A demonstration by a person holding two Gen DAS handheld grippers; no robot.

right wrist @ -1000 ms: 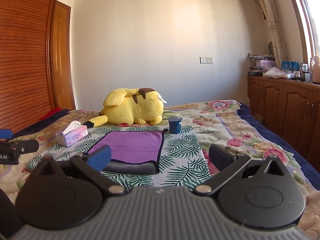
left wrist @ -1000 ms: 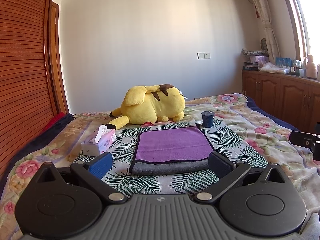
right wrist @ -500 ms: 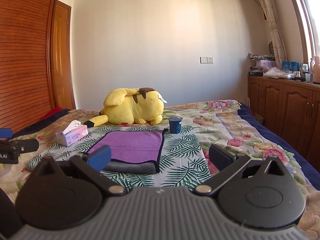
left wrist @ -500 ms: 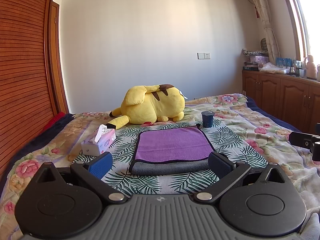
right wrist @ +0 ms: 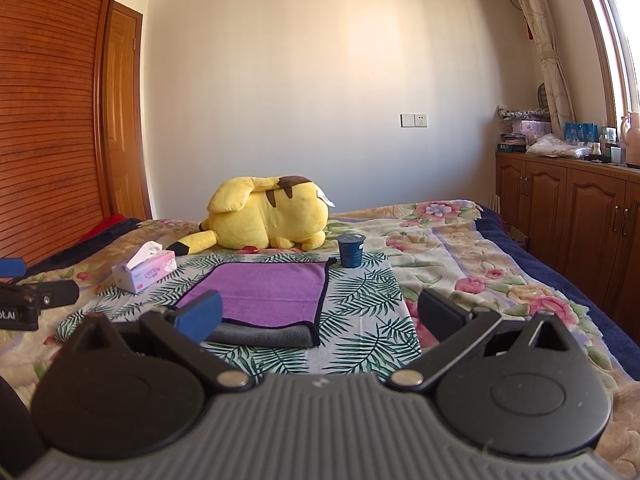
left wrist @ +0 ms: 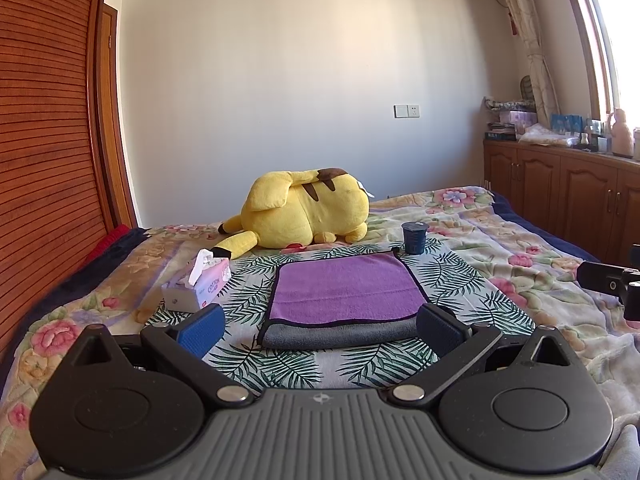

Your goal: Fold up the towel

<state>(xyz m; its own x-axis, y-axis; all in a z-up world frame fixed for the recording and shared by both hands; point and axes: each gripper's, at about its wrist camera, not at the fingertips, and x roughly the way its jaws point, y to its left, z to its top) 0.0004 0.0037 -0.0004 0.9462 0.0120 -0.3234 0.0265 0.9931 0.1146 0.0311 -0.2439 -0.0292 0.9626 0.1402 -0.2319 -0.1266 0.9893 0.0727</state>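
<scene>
Hovering low over the bed, the left gripper (left wrist: 320, 326) has its jaws spread wide apart with nothing between them, one blue pad and one dark pad framing the near edge of the towel (left wrist: 344, 294) without touching it. The right gripper (right wrist: 320, 316) is held the same way, jaws wide apart and empty, set off to the right so that the towel (right wrist: 266, 294) shows behind its left, blue-padded finger. Each gripper also shows at the edge of the other's view. The towel lies flat on a leaf-print cloth (left wrist: 460, 284) spread on the bed; it is folded over, its purple upper layer edged in dark trim and a grey layer showing along the near edge beneath it. Left of the towel, apart from it, a pink tissue box (left wrist: 198, 284) sits with a white tissue sticking up from its slot. Just beyond the towel's far right corner a small dark blue cup (left wrist: 415, 237) stands upright. Farther back a yellow plush toy (left wrist: 304, 214) lies on the floral bedspread (left wrist: 532, 240). Along the right wall runs a row of wooden cabinets (left wrist: 560, 192) whose counter carries assorted small items too small to tell, below a bright window. A ribbed wooden wardrobe (left wrist: 44, 160) fills the left side.
</scene>
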